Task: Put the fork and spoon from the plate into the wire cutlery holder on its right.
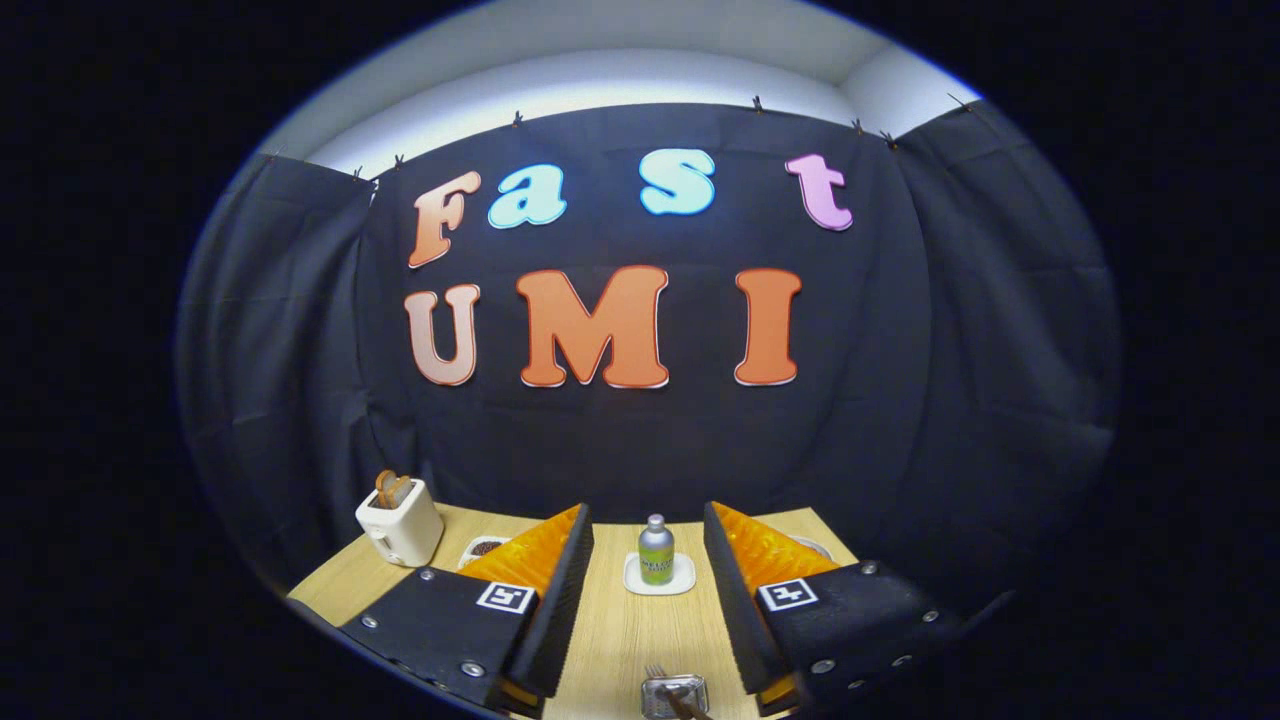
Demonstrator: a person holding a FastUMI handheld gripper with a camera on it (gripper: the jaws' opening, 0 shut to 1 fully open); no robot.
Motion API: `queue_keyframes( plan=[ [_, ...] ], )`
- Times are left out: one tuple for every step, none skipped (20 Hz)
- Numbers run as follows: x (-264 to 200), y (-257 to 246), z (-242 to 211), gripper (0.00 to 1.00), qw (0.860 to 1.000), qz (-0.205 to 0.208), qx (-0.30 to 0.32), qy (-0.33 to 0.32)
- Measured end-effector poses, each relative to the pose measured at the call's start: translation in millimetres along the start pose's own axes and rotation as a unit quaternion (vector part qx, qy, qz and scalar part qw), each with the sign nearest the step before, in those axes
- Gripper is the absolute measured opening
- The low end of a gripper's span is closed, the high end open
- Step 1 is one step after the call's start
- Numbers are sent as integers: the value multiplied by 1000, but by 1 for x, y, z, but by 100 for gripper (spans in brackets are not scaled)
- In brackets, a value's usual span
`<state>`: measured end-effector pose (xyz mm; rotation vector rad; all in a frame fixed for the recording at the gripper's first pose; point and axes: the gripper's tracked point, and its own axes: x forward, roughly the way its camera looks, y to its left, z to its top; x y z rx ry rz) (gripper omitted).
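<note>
My gripper (647, 590) is open, its two orange-and-black fingers (545, 575) spread wide above the wooden table (610, 640). Low between the fingers, close under me, stands the wire cutlery holder (674, 696) with a fork (657, 673) upright in it, tines up. A dark handle also leans in the holder; I cannot tell what it belongs to. Nothing is between the finger pads.
A small green bottle (656, 550) stands on a white square coaster (660, 576) beyond the fingers. A white toaster (399, 522) with toast sits at the far left, a small white bowl (485, 548) beside it. A white dish edge (815, 546) peeks past the right finger.
</note>
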<state>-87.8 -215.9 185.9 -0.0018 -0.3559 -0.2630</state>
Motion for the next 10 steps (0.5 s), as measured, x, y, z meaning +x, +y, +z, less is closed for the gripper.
queue_keyframes(
  plan=[
    [1, 3, 0, 71, 1000, -3, -3, -4],
    [1, 10, 3, 77, 1000, -1, 1, -7],
    [1, 17, 5, 82, 1000, 4, 8, -12],
    [0, 20, 8, 87, 1000, 8, 14, -17],
    [-1, 20, 12, 89, 1000, 10, 15, -23],
    [-2, 20, 16, 92, 999, 12, 16, -29],
    [-4, 26, 20, 93, 999, 24, 17, -36],
    [-5, 29, 24, 95, 998, 31, 19, -42],
    [-6, 29, 27, 96, 998, 33, 23, -48],
    [-7, 29, 29, 97, 998, 35, 28, -51]
  ],
)
